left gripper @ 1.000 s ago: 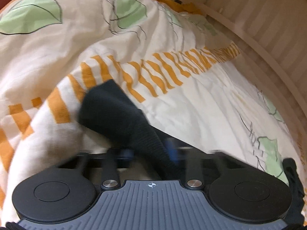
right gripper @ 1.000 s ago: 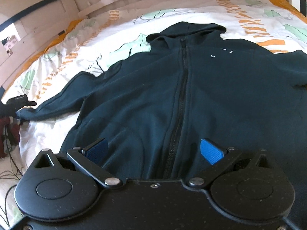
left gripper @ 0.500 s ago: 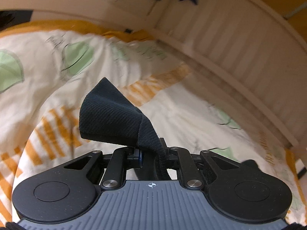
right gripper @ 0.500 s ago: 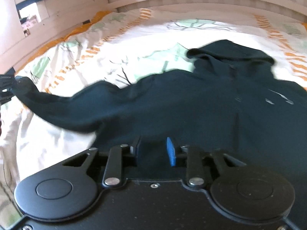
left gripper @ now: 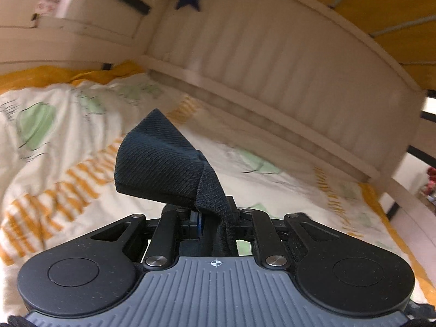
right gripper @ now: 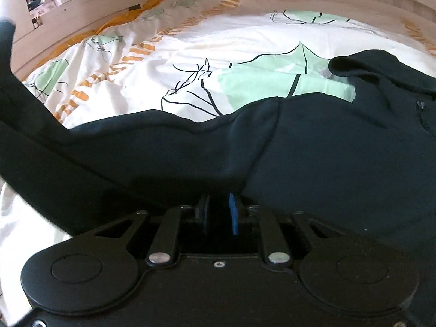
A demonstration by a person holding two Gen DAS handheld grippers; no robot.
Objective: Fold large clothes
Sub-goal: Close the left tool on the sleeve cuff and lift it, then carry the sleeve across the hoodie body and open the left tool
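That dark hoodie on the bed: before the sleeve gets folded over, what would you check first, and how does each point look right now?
1. Left claw shut on the sleeve cuff: ok.
2. Right claw shut on the hoodie body: ok, though the fabric is too dark to show how much it pinches.
3. Sleeve lifted off the duvet: ok at the cuff end.
4. Hood lying flat: ok.
5. Zipper closed: cannot tell, mostly out of frame.
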